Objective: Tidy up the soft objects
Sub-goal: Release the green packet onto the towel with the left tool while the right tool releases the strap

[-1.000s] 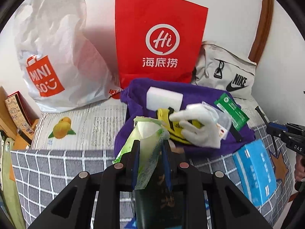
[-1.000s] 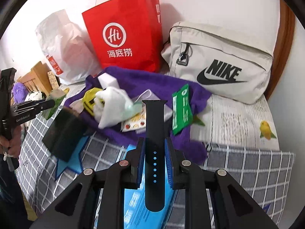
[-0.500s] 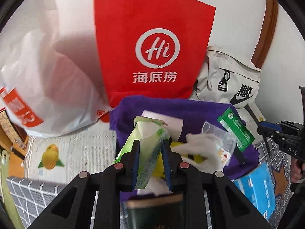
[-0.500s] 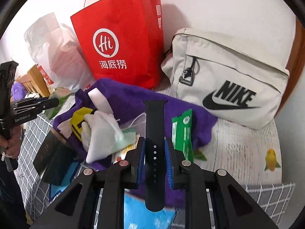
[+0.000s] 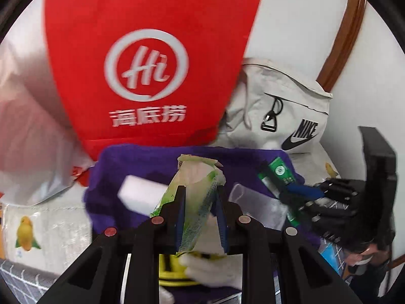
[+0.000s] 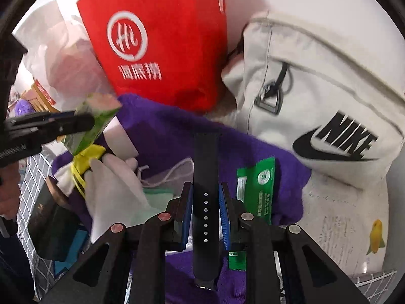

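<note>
My left gripper is shut on a crumpled green and white wrapper and holds it above a purple towel. It also shows in the right wrist view, with the wrapper. My right gripper is shut on a black watch strap over the same towel. It appears at the right in the left wrist view. On the towel lie a white glove, a white sponge block, a yellow item and a green wipes packet.
A red Hi paper bag stands behind the towel. A white plastic bag is at its left and a beige Nike bag at its right. A dark box and a blue packet lie near the bed's front edge.
Both grippers have moved forward toward the red bag and the towel, each still holding its item. The bags now look larger and closer.
</note>
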`<state>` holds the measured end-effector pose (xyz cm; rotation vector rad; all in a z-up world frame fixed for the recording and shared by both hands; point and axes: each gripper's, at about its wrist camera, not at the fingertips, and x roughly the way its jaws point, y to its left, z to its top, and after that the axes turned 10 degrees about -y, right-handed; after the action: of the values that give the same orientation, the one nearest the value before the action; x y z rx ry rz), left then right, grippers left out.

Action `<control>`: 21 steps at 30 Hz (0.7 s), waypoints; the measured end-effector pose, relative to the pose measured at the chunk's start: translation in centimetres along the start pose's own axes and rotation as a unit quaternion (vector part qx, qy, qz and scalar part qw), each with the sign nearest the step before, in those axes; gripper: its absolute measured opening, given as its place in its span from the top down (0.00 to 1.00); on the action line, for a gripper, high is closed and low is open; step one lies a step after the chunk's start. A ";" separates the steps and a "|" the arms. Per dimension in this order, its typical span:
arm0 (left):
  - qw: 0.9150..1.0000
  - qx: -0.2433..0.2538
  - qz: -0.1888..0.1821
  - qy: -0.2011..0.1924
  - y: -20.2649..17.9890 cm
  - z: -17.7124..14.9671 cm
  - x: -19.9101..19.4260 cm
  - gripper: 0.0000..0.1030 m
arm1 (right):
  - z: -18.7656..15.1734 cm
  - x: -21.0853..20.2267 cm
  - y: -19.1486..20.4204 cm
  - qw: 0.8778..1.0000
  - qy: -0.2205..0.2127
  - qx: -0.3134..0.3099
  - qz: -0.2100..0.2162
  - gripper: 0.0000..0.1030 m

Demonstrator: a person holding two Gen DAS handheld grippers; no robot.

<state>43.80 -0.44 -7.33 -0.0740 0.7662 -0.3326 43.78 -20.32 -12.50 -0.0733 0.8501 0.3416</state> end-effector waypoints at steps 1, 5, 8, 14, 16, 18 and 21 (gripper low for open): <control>1.000 0.001 -0.003 0.001 -0.3 0.0 0.4 0.79 | -0.1 0.5 -0.2 1.000 0.011 0.000 -0.002 0.80; 1.000 0.002 -0.009 -0.005 -1.0 -0.1 1.4 0.79 | -0.5 1.5 -0.7 0.999 0.032 -0.002 -0.008 0.80; 1.000 0.004 -0.015 -0.004 -1.4 -0.2 1.8 0.79 | -0.7 1.8 -1.1 0.999 0.038 0.000 -0.010 0.80; 1.000 0.018 -0.017 0.000 -2.0 -0.5 2.0 0.77 | -1.0 2.5 -1.5 0.999 0.052 0.005 -0.009 0.80; 1.000 0.017 -0.014 0.000 -2.0 -0.5 2.1 0.77 | -1.1 2.6 -1.4 0.998 0.054 0.005 -0.009 0.80; 1.000 0.020 -0.012 -0.001 -2.0 -0.6 2.0 0.77 | -1.2 2.6 -1.2 0.998 0.055 0.003 -0.006 0.80; 1.000 0.025 -0.001 0.000 -1.9 -0.7 2.0 0.76 | -1.1 2.8 -0.9 0.998 0.060 -0.003 -0.003 0.80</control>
<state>44.20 -2.86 -8.82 -0.0281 0.7577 -0.3537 44.95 -20.60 -15.37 -0.1014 0.9670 0.3372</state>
